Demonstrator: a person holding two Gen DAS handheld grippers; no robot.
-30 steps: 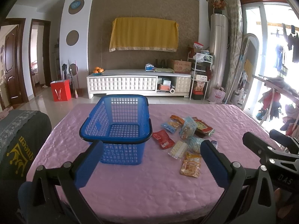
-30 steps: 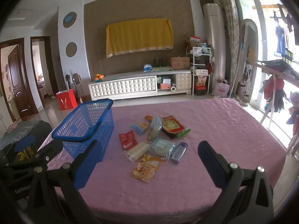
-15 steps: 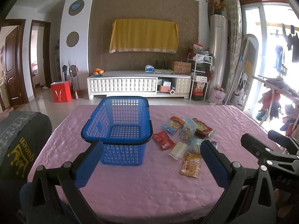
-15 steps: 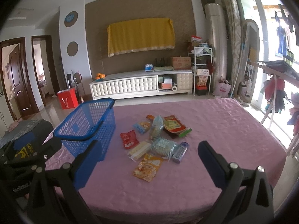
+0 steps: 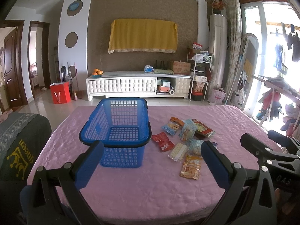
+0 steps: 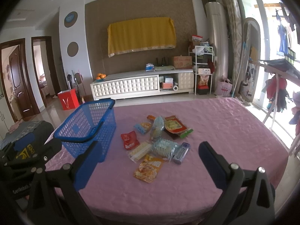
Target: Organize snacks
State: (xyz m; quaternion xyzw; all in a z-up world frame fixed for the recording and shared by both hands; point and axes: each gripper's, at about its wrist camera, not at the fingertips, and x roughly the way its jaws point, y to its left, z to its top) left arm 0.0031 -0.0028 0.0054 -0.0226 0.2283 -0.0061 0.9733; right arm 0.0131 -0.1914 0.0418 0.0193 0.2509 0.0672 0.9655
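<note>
An empty blue plastic basket stands on the pink table, left of a loose pile of several snack packets. The nearest packet is orange; a red one lies closest to the basket. A cream wafer pack and a clear bag of blue sweets sit mid-pile. My left gripper hovers open over the near table edge, facing the basket. My right gripper is open too, held above the near edge in front of the pile. Neither holds anything.
The pink quilted tablecloth covers the round table. A dark cushion with gold lettering sits at the left edge. Beyond the table are a white TV cabinet, a red bag and a clothes rack at the right.
Both views have shifted only slightly; the basket and packets lie where they were and both grippers stay open.
</note>
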